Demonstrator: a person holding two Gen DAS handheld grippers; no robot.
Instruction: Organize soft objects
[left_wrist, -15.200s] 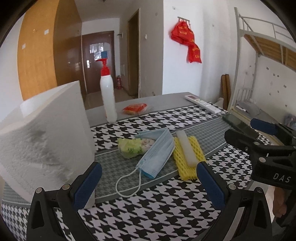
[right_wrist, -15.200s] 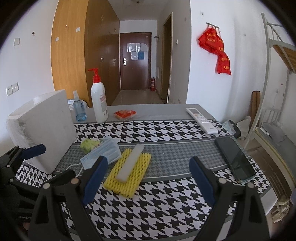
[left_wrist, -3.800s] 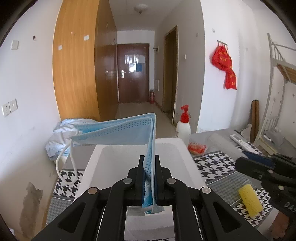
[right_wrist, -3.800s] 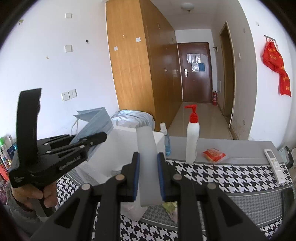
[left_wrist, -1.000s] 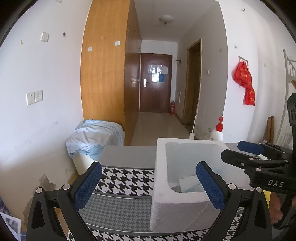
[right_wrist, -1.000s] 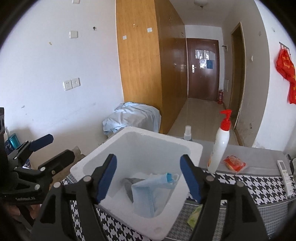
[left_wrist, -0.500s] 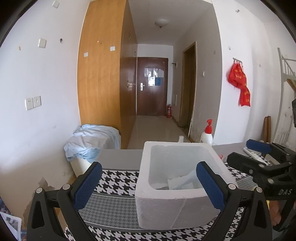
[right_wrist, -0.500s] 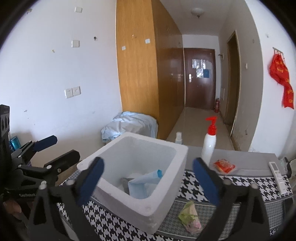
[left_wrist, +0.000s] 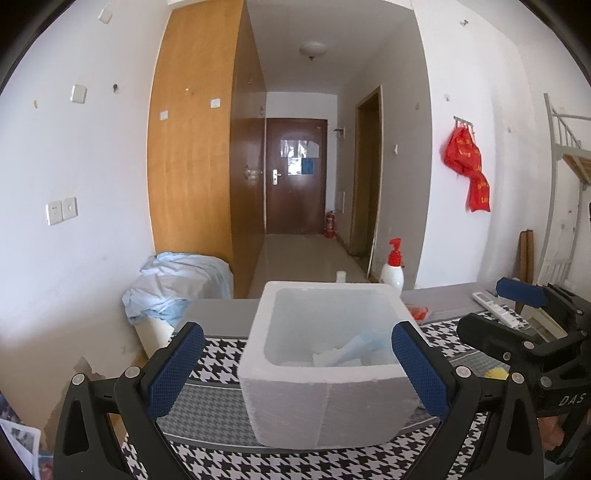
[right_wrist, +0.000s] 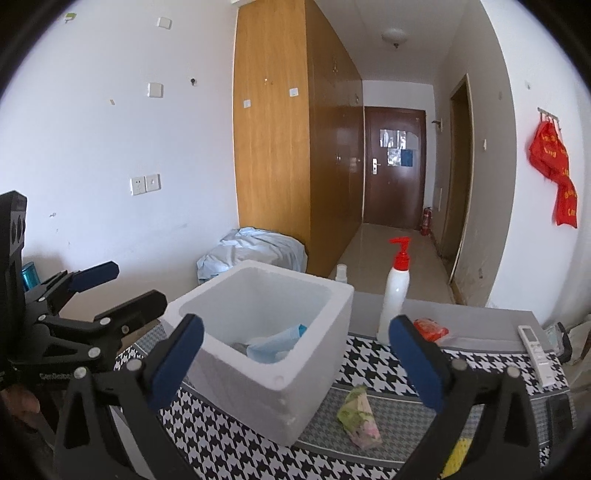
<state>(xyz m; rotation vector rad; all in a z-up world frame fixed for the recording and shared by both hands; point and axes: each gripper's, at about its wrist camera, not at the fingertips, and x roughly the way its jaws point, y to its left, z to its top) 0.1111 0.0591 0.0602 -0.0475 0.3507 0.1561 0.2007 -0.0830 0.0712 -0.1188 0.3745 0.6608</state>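
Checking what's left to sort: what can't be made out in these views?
- Foam box floor: both views, near wall hides what lies under the blue mask.
- Yellow net: right wrist view, the right gripper's finger covers most.
- Green packet print: too small.

Dorm rm: bunk bed, wardrobe.

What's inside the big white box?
Inside the white foam box lies a blue face mask, with something pale beside it. The box's near wall hides the rest of the bottom, so anything else there cannot be seen.
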